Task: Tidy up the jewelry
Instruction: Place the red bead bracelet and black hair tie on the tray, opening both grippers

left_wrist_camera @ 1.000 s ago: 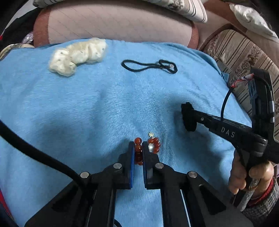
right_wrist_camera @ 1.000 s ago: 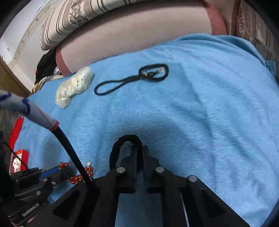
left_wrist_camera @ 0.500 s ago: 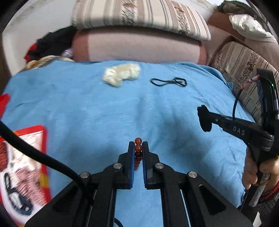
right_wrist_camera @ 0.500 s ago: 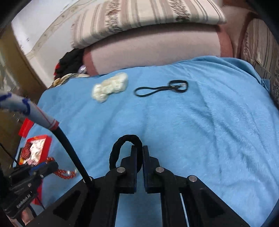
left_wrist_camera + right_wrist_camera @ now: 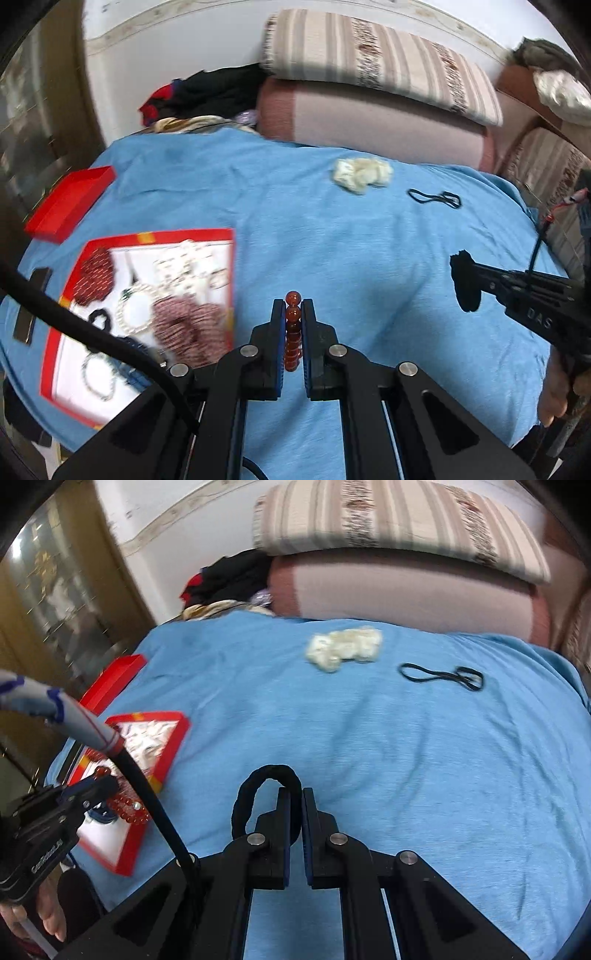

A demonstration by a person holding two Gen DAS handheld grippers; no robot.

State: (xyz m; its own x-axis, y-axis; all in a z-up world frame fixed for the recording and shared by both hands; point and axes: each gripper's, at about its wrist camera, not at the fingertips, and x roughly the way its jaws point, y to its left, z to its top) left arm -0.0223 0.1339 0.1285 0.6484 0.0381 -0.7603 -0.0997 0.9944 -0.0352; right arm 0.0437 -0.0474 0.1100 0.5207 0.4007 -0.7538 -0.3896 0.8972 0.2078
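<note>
Even, soft indoor light is seen in both views, with no harsh glare. A faint shadow is cast on the blue cloth (image 5: 369,240) ahead of the left gripper (image 5: 294,310), and another ahead of the right gripper (image 5: 293,797). Motion blur is noted on the red tray (image 5: 231,266) in the left view and on the striped cushion (image 5: 388,520) in the right. Strong fisheye bending is shown at the edges, and the corners are darkened to black.
</note>
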